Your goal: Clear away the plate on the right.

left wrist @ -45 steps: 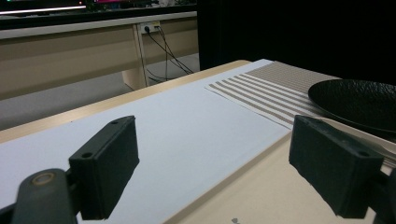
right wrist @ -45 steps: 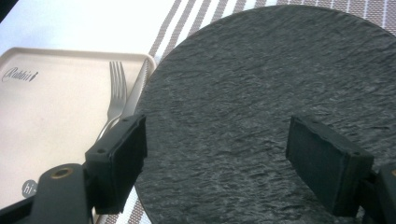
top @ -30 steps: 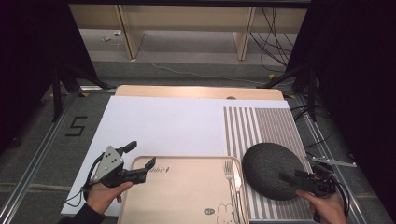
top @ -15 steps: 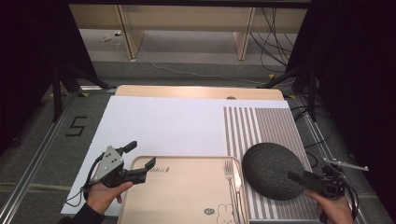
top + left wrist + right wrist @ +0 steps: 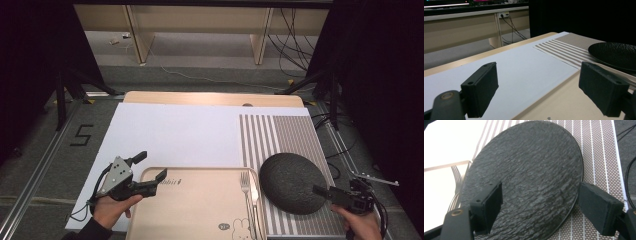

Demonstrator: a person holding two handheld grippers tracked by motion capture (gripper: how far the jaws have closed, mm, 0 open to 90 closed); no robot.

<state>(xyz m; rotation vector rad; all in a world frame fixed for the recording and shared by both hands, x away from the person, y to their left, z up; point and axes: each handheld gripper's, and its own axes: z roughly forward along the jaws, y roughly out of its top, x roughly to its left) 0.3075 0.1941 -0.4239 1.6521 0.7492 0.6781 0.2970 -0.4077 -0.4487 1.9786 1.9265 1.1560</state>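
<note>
Fingers of the right gripper (image 5: pixel 334 193) stand apart at the near edge of the black plate (image 5: pixel 292 183) on the striped mat (image 5: pixel 280 132). Left gripper (image 5: pixel 150 175) gapes over the tray (image 5: pixel 195 210) corner, gripping nothing. A shallow bite could let the plate slip. It is empty; the tray carries a fork (image 5: pixel 246 190).

The black plate (image 5: pixel 529 177) looks rough and matt like slate, the tray (image 5: pixel 195 210) smooth, the fork (image 5: pixel 246 197) shiny metal
</note>
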